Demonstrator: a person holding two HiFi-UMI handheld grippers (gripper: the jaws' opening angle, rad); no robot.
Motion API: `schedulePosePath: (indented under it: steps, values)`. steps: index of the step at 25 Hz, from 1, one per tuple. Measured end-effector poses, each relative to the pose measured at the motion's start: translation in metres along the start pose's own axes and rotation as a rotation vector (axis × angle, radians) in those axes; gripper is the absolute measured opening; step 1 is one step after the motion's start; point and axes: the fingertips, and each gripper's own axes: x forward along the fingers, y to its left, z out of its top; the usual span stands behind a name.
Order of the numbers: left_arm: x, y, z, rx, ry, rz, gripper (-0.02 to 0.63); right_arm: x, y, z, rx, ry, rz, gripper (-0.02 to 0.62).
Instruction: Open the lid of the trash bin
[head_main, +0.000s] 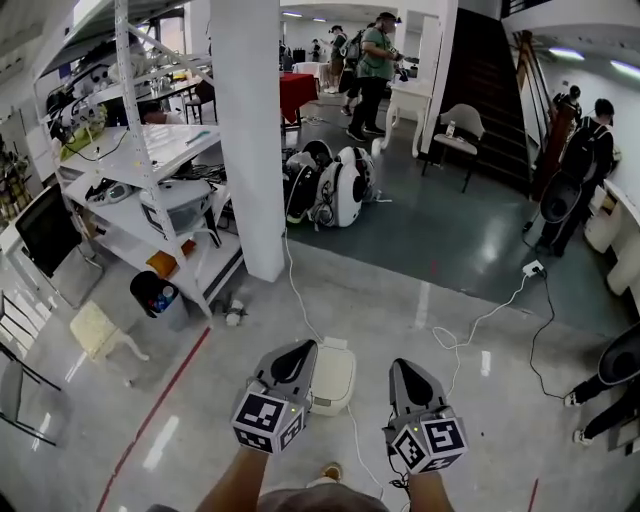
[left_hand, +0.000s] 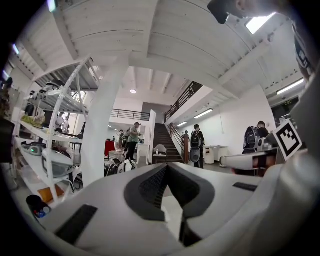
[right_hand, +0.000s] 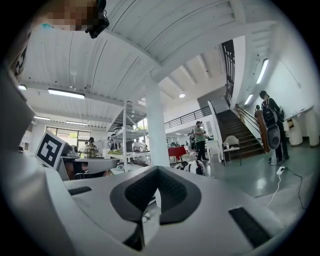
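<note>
My left gripper (head_main: 298, 350) and right gripper (head_main: 404, 368) are both clenched on nothing, tips meeting, held above the floor (head_main: 200, 400). The white trash bin (head_main: 336, 380) stands on the floor between them with its lid down. Its left side is hidden behind my left gripper, and I cannot make it out in either gripper view.

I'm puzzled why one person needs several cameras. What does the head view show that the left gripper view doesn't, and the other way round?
Only the head view: the cream trash bin on the floor, lid closed, just beyond the tip of the left gripper. Only the left gripper view: the ceiling directly overhead, and the ribbed black pads inside that gripper's jaws, tips together with nothing gripped. Both: the white pillar, the staircase, the shelving rack and the small black bin.
</note>
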Motion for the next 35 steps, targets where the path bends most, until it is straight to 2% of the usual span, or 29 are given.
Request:
schedulePosePath:
  steps: [8,17,23,35]
  values:
    - [0.037,0.020,0.020,0.021,-0.034,0.051,-0.009,0.044,-0.023,0.017,-0.011,-0.021,0.045,0.034]
    - [0.064,0.048,0.022,0.020,-0.019,0.028,-0.009,0.082,-0.022,0.015,0.002,-0.019,0.044,0.034]
    - [0.076,0.055,0.011,0.013,-0.006,0.002,-0.009,0.098,-0.024,0.006,0.009,-0.011,0.035,0.034]
    - [0.107,0.049,-0.041,-0.013,0.027,-0.050,-0.009,0.112,-0.041,-0.021,0.009,0.012,0.011,0.034]
